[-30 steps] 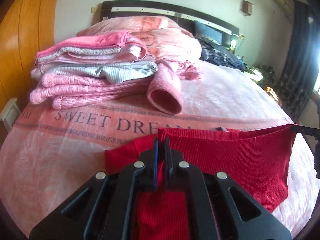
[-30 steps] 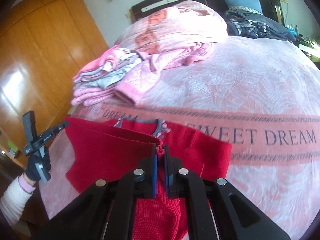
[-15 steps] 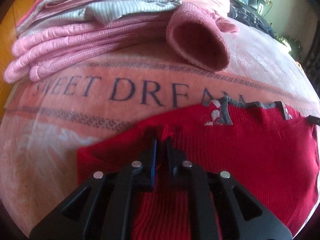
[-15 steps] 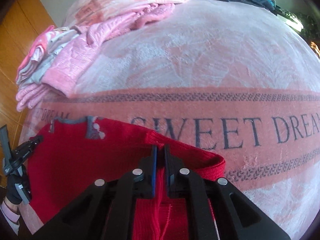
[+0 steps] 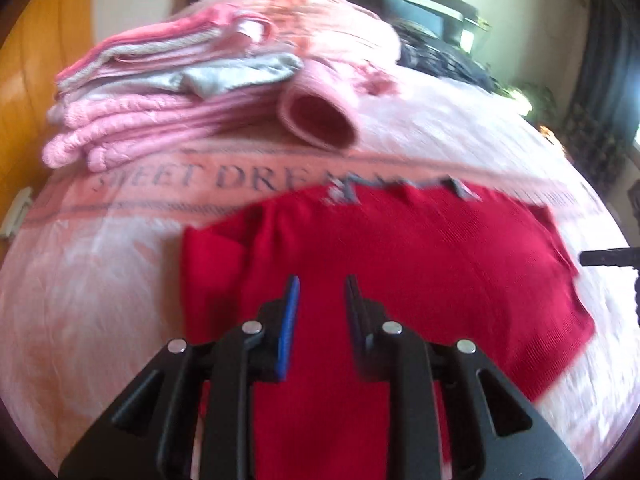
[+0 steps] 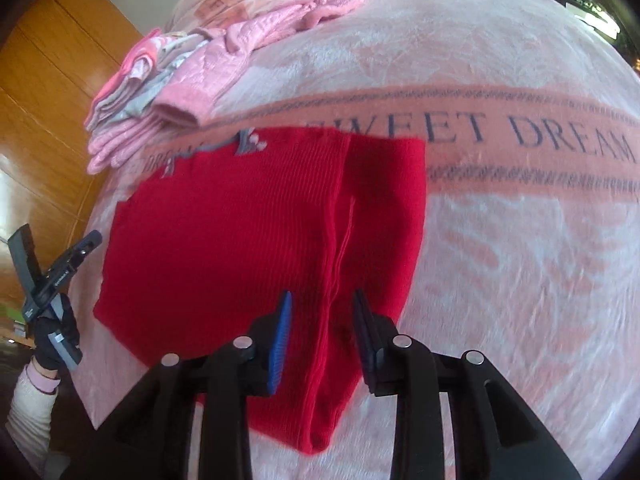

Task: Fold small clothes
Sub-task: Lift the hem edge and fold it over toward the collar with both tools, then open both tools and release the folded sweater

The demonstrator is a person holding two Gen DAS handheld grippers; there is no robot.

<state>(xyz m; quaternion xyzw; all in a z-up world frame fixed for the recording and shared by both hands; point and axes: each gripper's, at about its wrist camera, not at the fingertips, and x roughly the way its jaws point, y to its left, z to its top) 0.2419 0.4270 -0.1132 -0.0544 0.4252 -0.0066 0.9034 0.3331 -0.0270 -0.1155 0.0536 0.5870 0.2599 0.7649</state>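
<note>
Red ribbed knit sweater (image 6: pixel 240 240) spread flat on pink "SWEET DREAM" blanket (image 6: pixel 520 260), grey-trimmed neckline at far edge. Directly ahead of both grippers, left gripper (image 5: pixel 320 300) and right gripper (image 6: pixel 322 316) spread and empty. Folded sleeve edge nearer right gripper, apparently just under its fingertips, though blurred.

You can read one piece of lettering, woven in dark capitals into the salmon band (image 6: pixel 520 104) that crosses the pink blanket (image 6: pixel 520 280). In the right wrist view it reads "WEET DREAM", and the red sweater (image 6: pixel 260 232) lying on the band covers the first letter. In the left wrist view the same band (image 5: pixel 168 168) shows a blurred "SWEET DRE" above the sweater (image 5: pixel 400 264). The small white print on the left gripper's body (image 6: pixel 60 276) is too tiny for you to read.
</note>
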